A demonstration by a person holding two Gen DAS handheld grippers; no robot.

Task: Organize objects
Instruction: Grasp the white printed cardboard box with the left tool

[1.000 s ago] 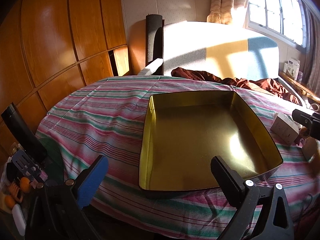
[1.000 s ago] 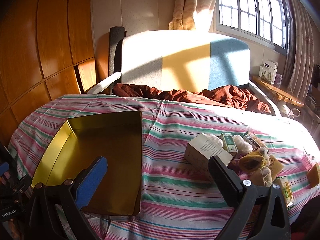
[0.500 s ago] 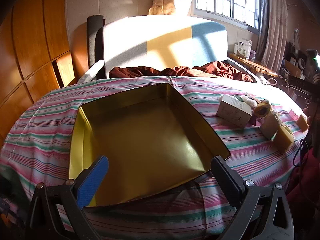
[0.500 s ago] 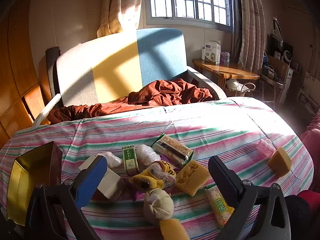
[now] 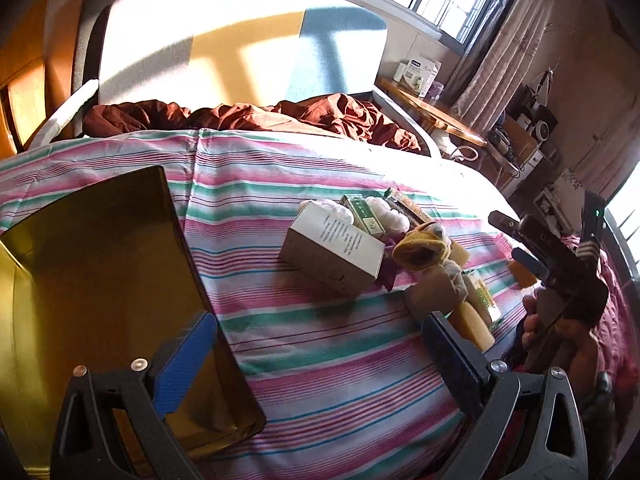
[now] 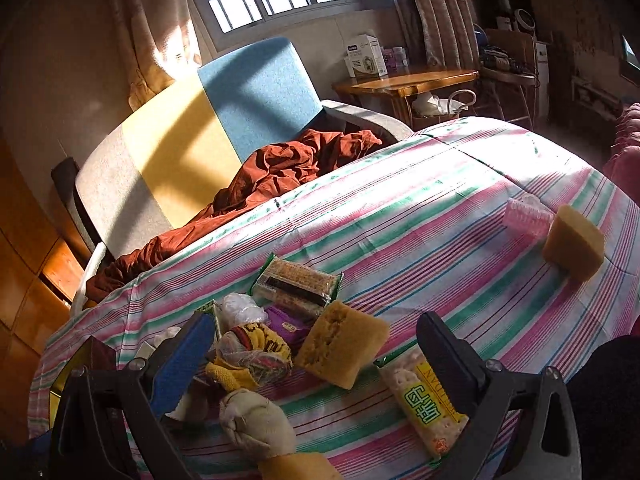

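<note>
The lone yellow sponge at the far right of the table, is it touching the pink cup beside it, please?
Cannot tell. In the right wrist view the sponge overlaps the pink cup, so no gap or contact shows.

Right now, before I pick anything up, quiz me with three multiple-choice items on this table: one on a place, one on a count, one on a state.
1. In the left wrist view, the gold tin lies where from the white carton?
A. left
B. right
C. on top

2. How many yellow sponge blocks show in the right wrist view?
A. none
B. one
C. at least two

3. The right gripper is:
A. shut on a sponge
B. open, holding nothing
C. shut on the cracker pack

Answers: 1 A, the tin fills the left side. 2 C, one in the pile, one apart. 3 B, its fingers stand wide apart.
</note>
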